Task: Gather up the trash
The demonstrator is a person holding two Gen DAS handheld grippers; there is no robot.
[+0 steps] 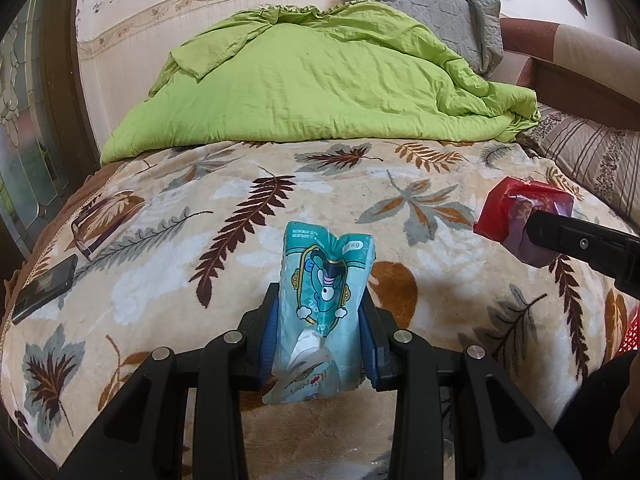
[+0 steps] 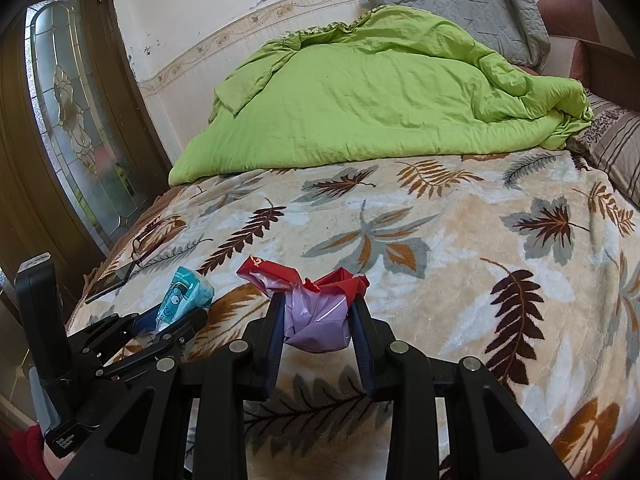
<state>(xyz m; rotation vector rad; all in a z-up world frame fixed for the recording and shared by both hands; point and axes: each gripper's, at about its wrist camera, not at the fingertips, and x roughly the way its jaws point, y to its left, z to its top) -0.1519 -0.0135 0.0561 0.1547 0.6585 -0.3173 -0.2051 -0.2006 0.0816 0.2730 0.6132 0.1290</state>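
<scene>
My left gripper (image 1: pixel 320 300) is shut on a teal tissue packet (image 1: pixel 324 276) with a cartoon figure, held above the leaf-patterned blanket (image 1: pixel 280 200). The packet sticks up between the blue pads. My right gripper (image 2: pixel 318 304) is shut on a crumpled red and lilac wrapper (image 2: pixel 316 316), also held over the blanket. In the left wrist view the red wrapper (image 1: pixel 516 208) and one black finger of the right gripper show at the right edge. The right wrist view has the left gripper (image 2: pixel 176 314) with the teal packet (image 2: pixel 184 292) at lower left.
A green duvet (image 1: pixel 320 80) lies bunched across the bed's far half, with a grey pillow (image 1: pixel 432 12) behind it. Glasses (image 1: pixel 96 224) and a dark phone (image 1: pixel 44 288) lie near the bed's left edge. A glass-panelled door (image 2: pixel 76 120) stands left. Something red meshed (image 1: pixel 632 332) shows at far right.
</scene>
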